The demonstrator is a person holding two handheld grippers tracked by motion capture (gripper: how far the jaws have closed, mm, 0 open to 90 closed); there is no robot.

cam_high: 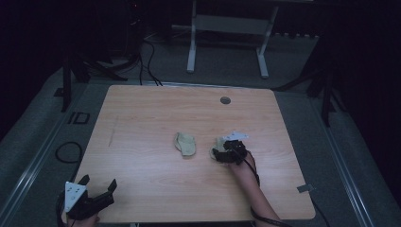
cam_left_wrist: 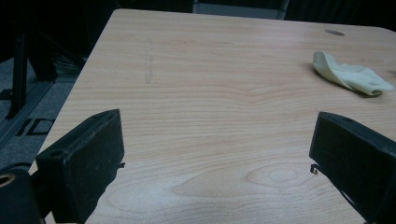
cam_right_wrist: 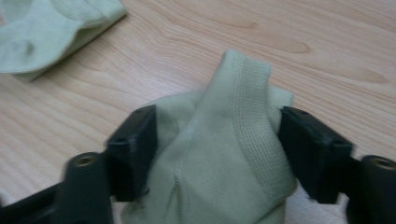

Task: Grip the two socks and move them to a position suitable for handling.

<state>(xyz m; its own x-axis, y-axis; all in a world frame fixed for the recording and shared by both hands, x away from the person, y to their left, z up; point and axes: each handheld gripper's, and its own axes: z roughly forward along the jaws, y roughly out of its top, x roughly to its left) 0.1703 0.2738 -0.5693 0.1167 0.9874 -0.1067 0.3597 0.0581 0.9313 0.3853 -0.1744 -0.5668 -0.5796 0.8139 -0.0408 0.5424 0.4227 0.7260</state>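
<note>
**Right claw around a bunched sock; left claw idle at the table corner**

Where the right claw (cam_right_wrist: 215, 149) meets its load, the two black jaws stand either side of a bunched pale-green sock (cam_right_wrist: 224, 154), pressing into the fabric at both flanks; the claw is closed on the sock, though not fully shut, since the cloth fills the gap. The ribbed cuff stands up between the jaws, and the rest of the sock bulges below them. Seen from the high view, this claw (cam_high: 226, 152) sits right of the table's centre, with the sock (cam_high: 219, 144) under it on the wood.

Just beside it to the left lies a second sock (cam_high: 185, 143), flat and crumpled, apart from the first. Farther out, the left claw (cam_high: 98, 185) rests at the near left corner of the table (cam_high: 142, 109), jaws spread wide with nothing between them.

Judged from its folds, the sock is light, soft and limp; it should sag and slip out of a shallow pinch. The thicker ribbed cuff looks the firmest place to hold.
</note>
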